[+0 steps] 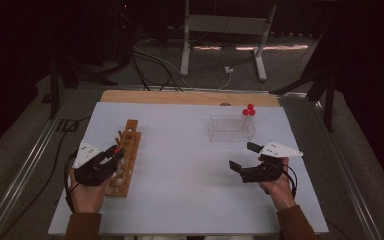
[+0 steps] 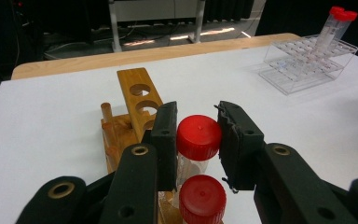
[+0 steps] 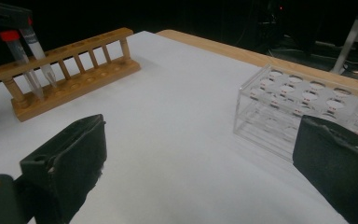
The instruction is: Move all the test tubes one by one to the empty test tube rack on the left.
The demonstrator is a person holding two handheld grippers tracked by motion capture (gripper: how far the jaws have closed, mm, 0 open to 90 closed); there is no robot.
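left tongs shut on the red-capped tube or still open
Shut on it: the left tongs press both pads against the red-capped tube at its cap, above the wooden rack.

The room is dark. A grey floor (image 1: 25, 145) surrounds the white surface (image 1: 190, 175), whose far edge is wood. Beyond stand a pale metal table frame (image 1: 225, 25) and trailing cables (image 1: 150, 65).

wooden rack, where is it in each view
High view: wooden rack at left, beside the left gripper.
Left gripper view: centre-left, behind that gripper's jaws.
Right gripper view: upper left, seen side-on.
Shared landmark: the clear plastic rack.
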